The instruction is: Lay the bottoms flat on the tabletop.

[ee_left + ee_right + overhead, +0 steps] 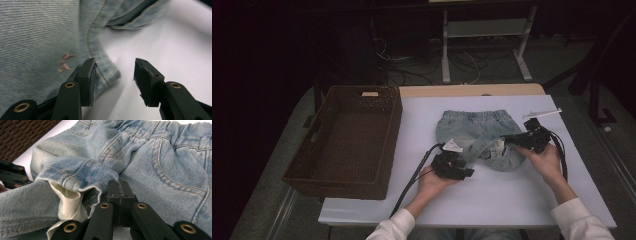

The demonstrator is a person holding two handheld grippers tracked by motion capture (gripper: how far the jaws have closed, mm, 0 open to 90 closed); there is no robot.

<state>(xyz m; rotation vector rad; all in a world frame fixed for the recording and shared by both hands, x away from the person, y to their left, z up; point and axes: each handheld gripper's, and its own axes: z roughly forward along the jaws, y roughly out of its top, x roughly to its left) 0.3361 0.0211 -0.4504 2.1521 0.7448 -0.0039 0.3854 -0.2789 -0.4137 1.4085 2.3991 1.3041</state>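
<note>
Left gripper (113, 82): jaws apart, hem beside one pad, not pinched | right gripper (119, 195): shut tight on jean shorts (477, 135) | shorts lie on white table (492, 200) beside basket (347, 140)

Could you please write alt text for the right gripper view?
The right hand-held gripper is shut on a fold of light-blue denim shorts with a white pocket lining turned out. A brown wicker basket sits at the upper left.

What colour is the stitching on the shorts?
Tan stitching on the light-blue denim shorts; it shows best in the right gripper view.
</note>
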